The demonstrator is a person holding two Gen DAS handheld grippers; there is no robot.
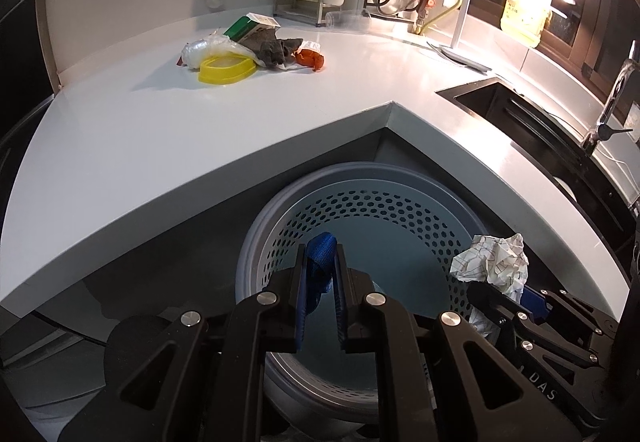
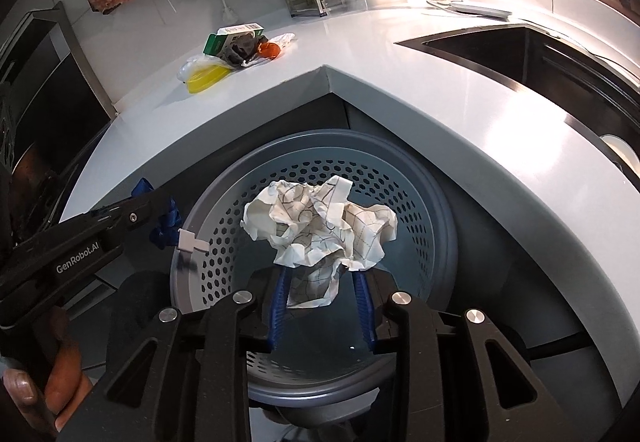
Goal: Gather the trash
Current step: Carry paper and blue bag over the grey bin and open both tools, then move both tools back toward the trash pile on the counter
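Both loads hang over the bin (image 2: 440,210): right gripper (image 2: 324,306) should spread wider off the crumpled paper (image 2: 320,226), then left gripper (image 1: 322,294) release its pinched blue strap (image 1: 320,254)

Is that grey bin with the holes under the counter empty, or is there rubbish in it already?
Looks empty: the grey perforated plastic bin shows a bare floor, though the grippers hide part of it.

I see the white corner countertop (image 1: 160,130) carrying a trash pile: yellow lid (image 1: 227,69), green carton (image 1: 246,27), grey rag (image 1: 276,49), orange scrap (image 1: 310,59).
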